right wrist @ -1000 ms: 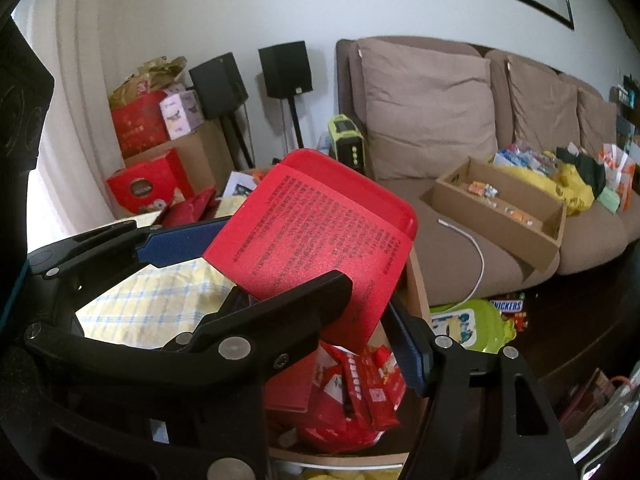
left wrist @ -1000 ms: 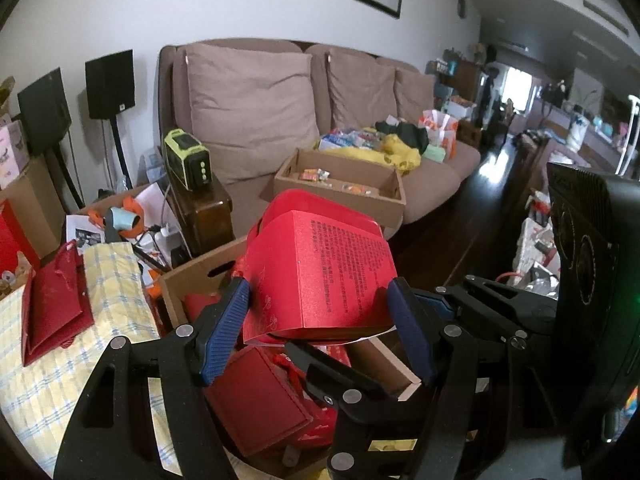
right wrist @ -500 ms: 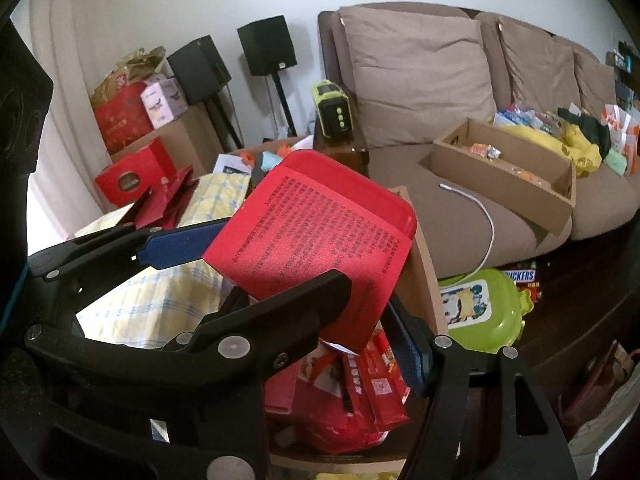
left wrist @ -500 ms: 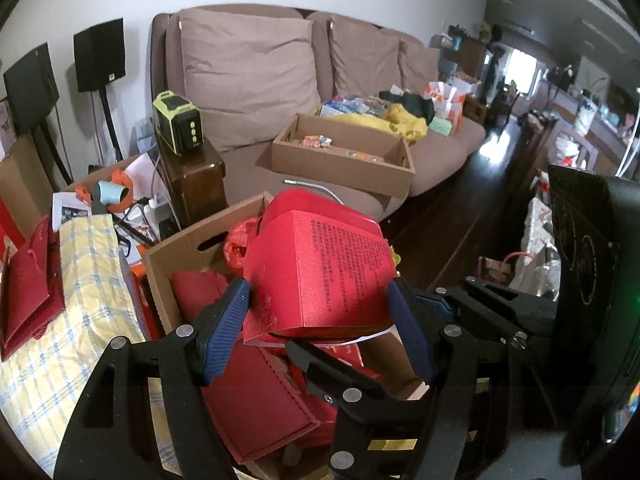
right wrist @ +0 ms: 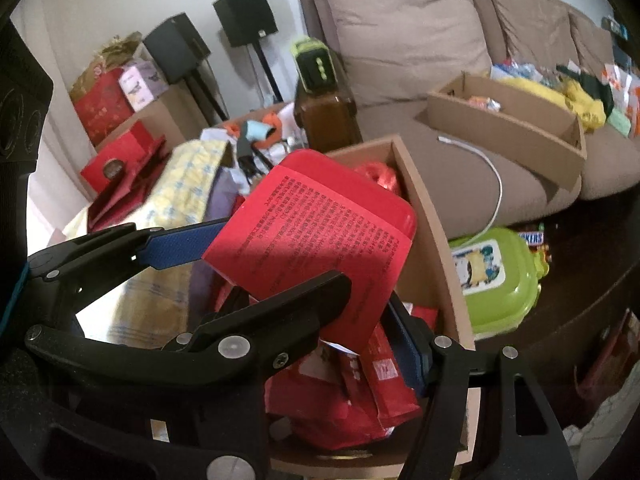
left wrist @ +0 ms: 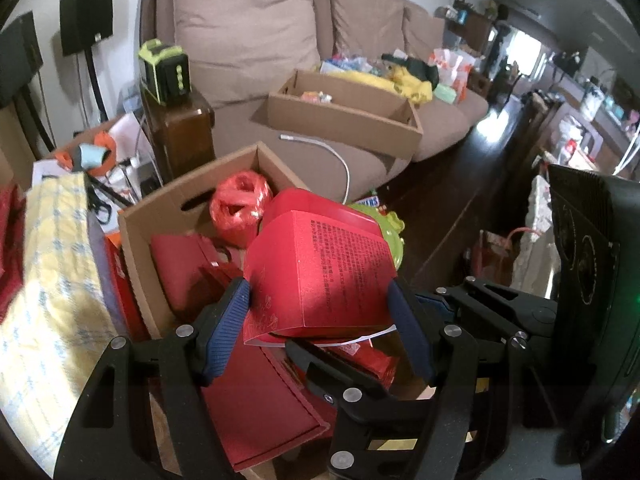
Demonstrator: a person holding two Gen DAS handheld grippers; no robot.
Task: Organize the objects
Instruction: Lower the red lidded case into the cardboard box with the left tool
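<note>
Ahead of both grippers I see a living room: a brown sofa (left wrist: 248, 40) with big cushions against a white wall, black speakers on stands (right wrist: 246, 14) off to the left, and dark floor running away to the right. On the sofa seat sits a shallow cardboard tray (left wrist: 344, 116) with a white cable (left wrist: 340, 156) trailing off the cushion in front of it. Left of my left gripper lies a yellow checked cloth (left wrist: 52, 280).

Directly below and ahead of the fingers is an open cardboard box (left wrist: 160, 208), already holding flat red cartons, red packets and an orange-red ball (left wrist: 240, 204) at its far end. Just right of that box, on the floor, lies a lime-green lidded container (right wrist: 498, 276).

The left gripper (left wrist: 320, 316) is spread wide with its blue pads pressed on either side of a red gift box (left wrist: 320, 264) — pinching it above the open carton. The right gripper (right wrist: 288, 292) clamps the same red box (right wrist: 316, 236), one blue pad on its left face, the other at its lower right corner. So both hold it together, tilted, over the box's contents.

The red box's face carries dense black printed characters — too small and blurred for me to read. On the floor beyond the green container a wrapper (right wrist: 532, 237) seems to read "SNICKERS".
</note>
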